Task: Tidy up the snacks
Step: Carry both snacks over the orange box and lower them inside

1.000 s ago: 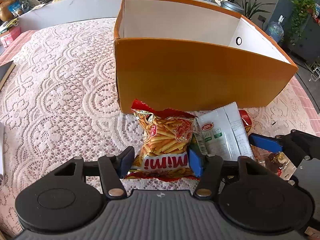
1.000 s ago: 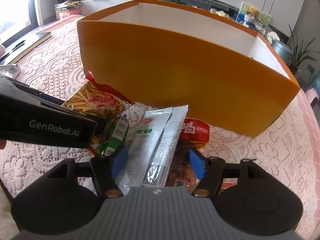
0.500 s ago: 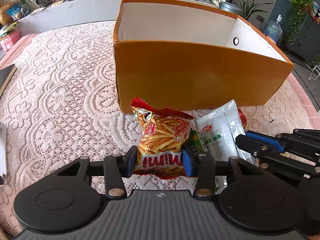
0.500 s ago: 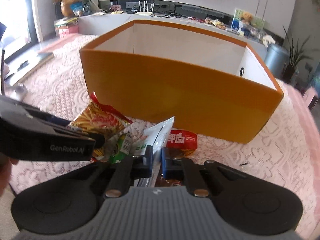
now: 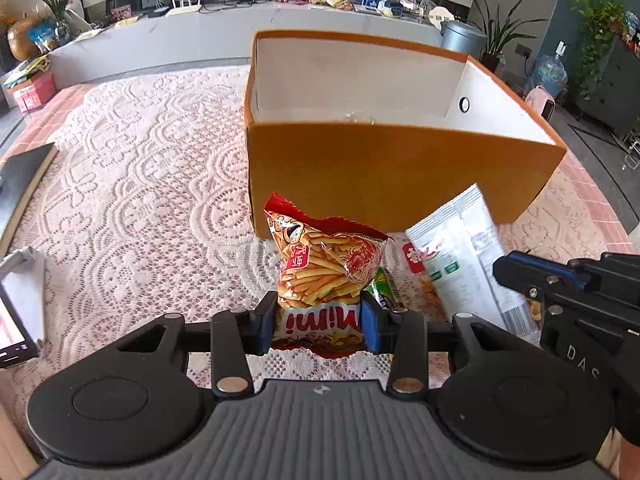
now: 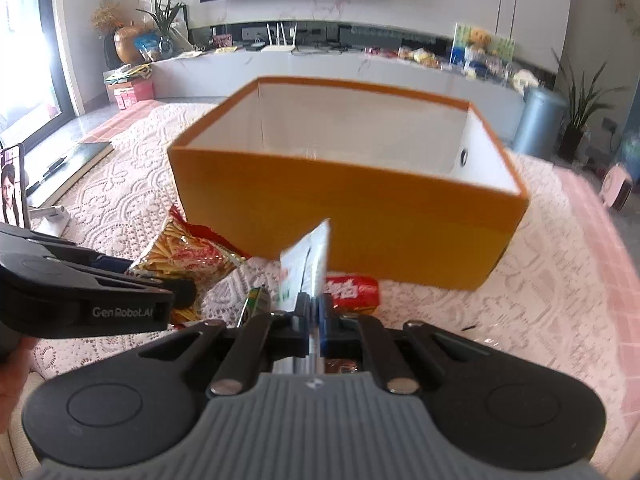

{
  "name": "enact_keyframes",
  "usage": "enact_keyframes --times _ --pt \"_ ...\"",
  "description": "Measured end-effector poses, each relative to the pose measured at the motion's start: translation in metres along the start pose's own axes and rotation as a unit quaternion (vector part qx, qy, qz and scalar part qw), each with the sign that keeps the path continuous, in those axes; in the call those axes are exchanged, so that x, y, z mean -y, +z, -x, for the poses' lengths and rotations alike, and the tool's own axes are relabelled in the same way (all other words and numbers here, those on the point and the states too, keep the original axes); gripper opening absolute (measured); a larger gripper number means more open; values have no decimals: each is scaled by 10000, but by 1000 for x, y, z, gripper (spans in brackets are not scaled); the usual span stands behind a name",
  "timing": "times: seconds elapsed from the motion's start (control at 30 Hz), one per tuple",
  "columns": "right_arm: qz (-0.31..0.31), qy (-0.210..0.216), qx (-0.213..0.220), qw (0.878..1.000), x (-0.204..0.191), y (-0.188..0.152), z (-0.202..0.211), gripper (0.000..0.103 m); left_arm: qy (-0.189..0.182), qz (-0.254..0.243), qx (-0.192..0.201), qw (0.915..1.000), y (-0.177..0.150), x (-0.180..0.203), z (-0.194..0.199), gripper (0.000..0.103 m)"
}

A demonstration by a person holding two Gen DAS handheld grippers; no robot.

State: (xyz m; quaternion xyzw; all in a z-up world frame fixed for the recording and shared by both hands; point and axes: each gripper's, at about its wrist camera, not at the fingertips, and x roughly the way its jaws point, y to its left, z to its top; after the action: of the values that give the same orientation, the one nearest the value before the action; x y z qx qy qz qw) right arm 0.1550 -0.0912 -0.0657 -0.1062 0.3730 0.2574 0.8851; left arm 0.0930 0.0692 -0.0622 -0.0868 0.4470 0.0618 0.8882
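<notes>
The Mimi chip bag (image 5: pixel 320 280) stands tilted up between the blue pads of the left gripper (image 5: pixel 319 328), whose jaws are closing on its lower end; the pads press its sides. The white sachet (image 6: pixel 308 268) is pinched edge-on in the right gripper (image 6: pixel 315 322), its jaws clamped tight on it and its top leaning toward the orange box (image 6: pixel 360 220). Both snacks are just in front of the box's near wall, over the lace tablecloth (image 5: pixel 132 184).

The left wrist view shows the sachet's flat printed face (image 5: pixel 460 264) and the right gripper from the side; the right wrist view shows only its thin edge, but also a red packet (image 6: pixel 352 290) lying by the box's near wall. A green packet (image 6: pixel 254 302) lies between the two held snacks. That makes four snacks that can be counted; something small under the right gripper may be a fifth, though it is too hidden to tell.

One box, open-topped, white inside. A phone on a stand (image 6: pixel 12 188) is near the cloth's left edge.
</notes>
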Motion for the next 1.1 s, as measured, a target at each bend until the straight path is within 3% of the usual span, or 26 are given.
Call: enact_keyframes --times 0.5,0.8,1.1 --pt "-3 -61 754 9971 11 14 67 0 -259 -161 667 9973 9 23 60 46" --pt "74 -152 1108 9937 28 42 93 0 -416 -390 1112 9922 40 42 80 46" --pt "174 -407 1347 9899 48 83 93 0 -584 -362 1334 9887 74 54 76 46"
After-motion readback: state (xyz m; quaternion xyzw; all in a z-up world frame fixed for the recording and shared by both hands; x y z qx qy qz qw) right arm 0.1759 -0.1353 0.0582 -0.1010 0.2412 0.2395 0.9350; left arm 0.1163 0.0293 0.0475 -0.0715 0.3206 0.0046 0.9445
